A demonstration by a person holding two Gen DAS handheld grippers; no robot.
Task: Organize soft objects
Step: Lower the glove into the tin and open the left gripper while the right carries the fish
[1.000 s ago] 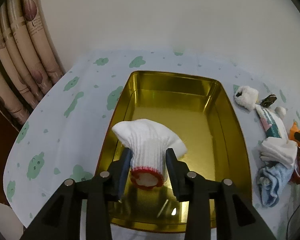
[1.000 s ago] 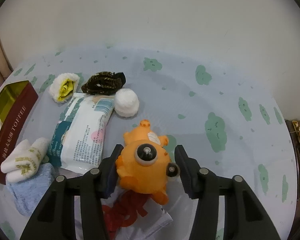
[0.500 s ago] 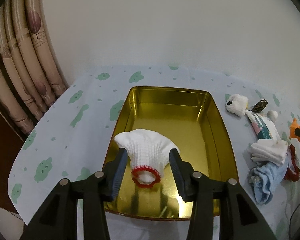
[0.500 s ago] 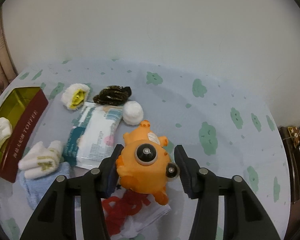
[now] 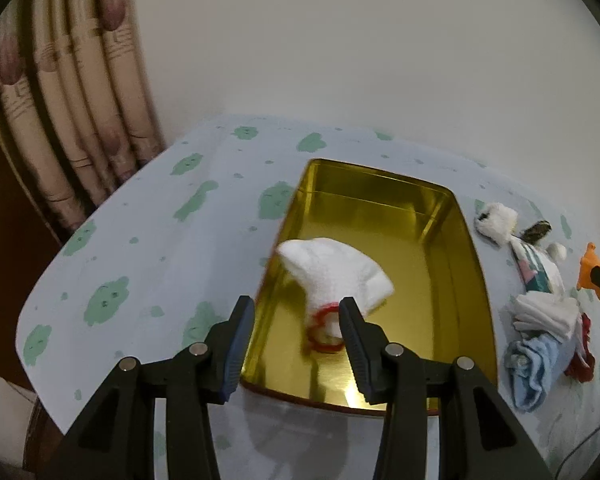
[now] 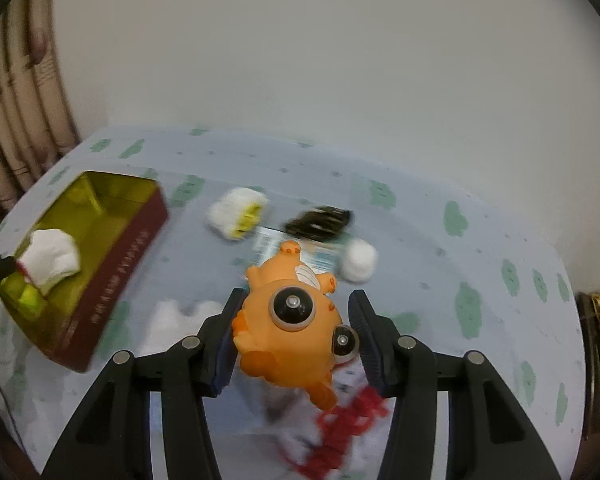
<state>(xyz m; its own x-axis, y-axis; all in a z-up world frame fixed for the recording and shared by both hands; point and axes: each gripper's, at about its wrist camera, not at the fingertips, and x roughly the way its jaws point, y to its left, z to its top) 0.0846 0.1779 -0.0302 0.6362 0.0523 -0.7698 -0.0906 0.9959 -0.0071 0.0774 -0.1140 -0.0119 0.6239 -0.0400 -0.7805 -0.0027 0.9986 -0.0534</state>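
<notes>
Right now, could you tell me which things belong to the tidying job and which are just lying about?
In the job: white glove, gold tin, orange toy, right claw, left claw, blue cloth.
Lying about: curtain, tissue packet.

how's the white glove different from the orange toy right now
The white glove is knitted, with a red cuff; the orange toy is smooth, with bulging eyes. The glove lies in the gold tin, free of the open left tool; the toy is gripped in the right tool above the table.
</notes>
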